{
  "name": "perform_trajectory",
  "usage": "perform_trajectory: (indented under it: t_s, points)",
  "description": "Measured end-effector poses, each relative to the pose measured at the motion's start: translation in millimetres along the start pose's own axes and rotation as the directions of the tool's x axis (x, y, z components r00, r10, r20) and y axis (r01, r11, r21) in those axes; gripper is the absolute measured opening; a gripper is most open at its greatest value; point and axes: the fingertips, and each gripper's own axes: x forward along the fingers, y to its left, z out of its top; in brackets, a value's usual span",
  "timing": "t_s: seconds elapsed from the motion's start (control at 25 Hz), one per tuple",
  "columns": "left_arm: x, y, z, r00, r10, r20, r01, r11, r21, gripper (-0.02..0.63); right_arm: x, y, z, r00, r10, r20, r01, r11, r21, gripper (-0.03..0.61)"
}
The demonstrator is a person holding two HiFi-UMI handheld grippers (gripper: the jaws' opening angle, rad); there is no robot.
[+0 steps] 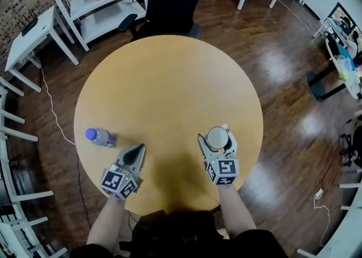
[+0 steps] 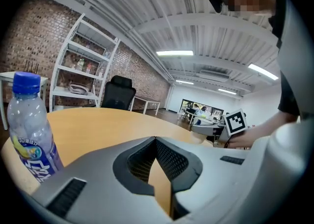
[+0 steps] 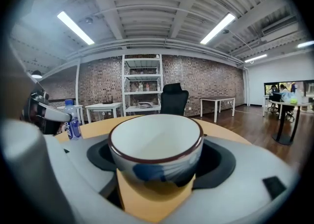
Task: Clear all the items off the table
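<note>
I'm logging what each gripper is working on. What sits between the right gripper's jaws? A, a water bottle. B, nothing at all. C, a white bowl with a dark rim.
C: the right gripper view shows the bowl sitting between the jaws of the right gripper, while the bottle stands apart at the left of the table.

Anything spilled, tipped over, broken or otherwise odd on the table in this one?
Nothing stands out. The water bottle stands upright and capped on the round table, apart from the shut left tool. The bowl is upright and empty, gripped in the right tool. No spill or damage shows.
</note>
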Motion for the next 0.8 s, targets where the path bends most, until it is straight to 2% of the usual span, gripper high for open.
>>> perform_trajectory:
  t_s: [0.2, 0.4, 0.6, 0.8]
  points:
    - [-9.3, 5.4, -10.6, 0.999, 0.043, -0.023, -0.043, 0.999, -0.011, 0.002, 30.0, 3.6, -26.6, 0.999, 0.017, -0.028, -0.016, 0.999, 0.048, 0.422]
    - [-23.1, 11.0, -18.0, 0.994, 0.072, -0.087, -0.074, 0.997, -0.015, 0.002, 46.9, 17.7, -44.2, 0.998, 0.019, -0.054, -0.015, 0.997, 0.074, 0.422]
    - [-17.2, 22.7, -30.1, 0.990, 0.118, -0.073, -0.122, 0.991, -0.056, 0.002, 64.8, 22.0, -49.5, 0.999, -0.011, -0.034, 0.011, 1.000, 0.007, 0.421]
    - [-19.2, 21.1, -41.4, 0.991, 0.099, -0.094, -0.107, 0.990, -0.087, 0.002, 62.5, 29.9, -54.9, 0.999, -0.040, -0.036, 0.041, 0.999, 0.021, 0.422]
